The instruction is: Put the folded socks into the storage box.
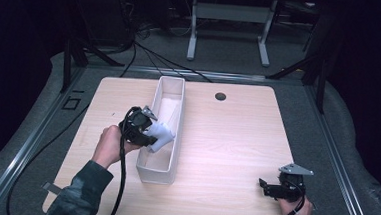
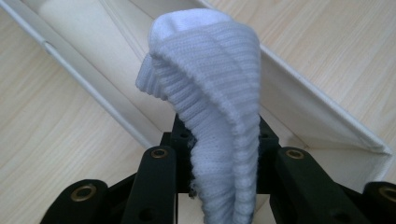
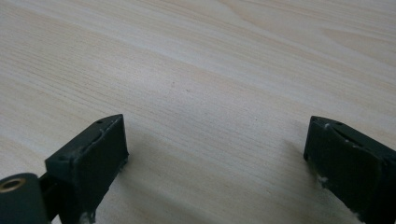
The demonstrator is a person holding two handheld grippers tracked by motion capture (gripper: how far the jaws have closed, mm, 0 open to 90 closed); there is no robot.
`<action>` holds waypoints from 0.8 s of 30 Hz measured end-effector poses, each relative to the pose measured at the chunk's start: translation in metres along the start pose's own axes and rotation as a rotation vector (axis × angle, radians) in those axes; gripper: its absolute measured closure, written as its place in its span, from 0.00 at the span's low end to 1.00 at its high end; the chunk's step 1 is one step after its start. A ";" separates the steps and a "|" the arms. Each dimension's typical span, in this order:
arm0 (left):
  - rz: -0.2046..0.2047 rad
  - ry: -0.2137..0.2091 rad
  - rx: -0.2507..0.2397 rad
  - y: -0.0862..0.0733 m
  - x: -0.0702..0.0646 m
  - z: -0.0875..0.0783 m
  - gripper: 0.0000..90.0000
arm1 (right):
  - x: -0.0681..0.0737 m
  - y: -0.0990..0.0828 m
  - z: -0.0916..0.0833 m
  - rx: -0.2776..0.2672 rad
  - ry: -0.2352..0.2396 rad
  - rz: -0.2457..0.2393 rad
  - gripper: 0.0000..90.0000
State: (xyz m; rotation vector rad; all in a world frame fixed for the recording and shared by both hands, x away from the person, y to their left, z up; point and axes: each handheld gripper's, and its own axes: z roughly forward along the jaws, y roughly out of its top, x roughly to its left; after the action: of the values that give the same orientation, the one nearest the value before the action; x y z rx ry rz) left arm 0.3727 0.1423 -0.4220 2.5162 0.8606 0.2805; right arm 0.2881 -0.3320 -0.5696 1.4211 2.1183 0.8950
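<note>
A white ribbed sock [image 1: 159,135] [image 2: 210,107] is pinched in my left gripper [image 1: 149,133] [image 2: 219,177], which is shut on it and holds it over the near half of a long white bin [image 1: 174,136] [image 2: 327,121]. More white cloth [image 1: 168,108] lies inside the bin farther back. My right gripper [image 1: 266,187] [image 3: 215,154] rests low over the bare wood at the table's near right, open wide with nothing between its fingers [image 3: 93,154].
The light wooden table [image 1: 226,140] has a round cable hole [image 1: 220,96] at the back. The bin runs front to back, left of centre. Cables trail off the table's left side onto the dark floor.
</note>
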 end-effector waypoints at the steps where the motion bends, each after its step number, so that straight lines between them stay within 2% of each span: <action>1: 0.002 -0.004 0.012 -0.001 0.000 0.003 0.78 | 0.000 0.000 0.000 0.000 0.000 0.000 0.06; 9: -0.003 -0.035 0.056 -0.005 -0.001 0.020 0.78 | 0.000 0.000 0.000 -0.001 0.000 -0.001 0.06; 19: 0.022 -0.071 0.101 -0.005 -0.010 0.037 0.76 | 0.000 0.000 0.000 -0.002 0.000 -0.001 0.06; 24: 0.028 -0.083 0.107 -0.005 -0.012 0.040 0.75 | 0.000 0.000 0.000 -0.002 0.000 -0.001 0.06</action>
State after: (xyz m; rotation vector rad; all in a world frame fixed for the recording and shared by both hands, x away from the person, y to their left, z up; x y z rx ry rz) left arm 0.3741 0.1236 -0.4599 2.6203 0.8290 0.1407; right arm 0.2879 -0.3317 -0.5696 1.4187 2.1168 0.8964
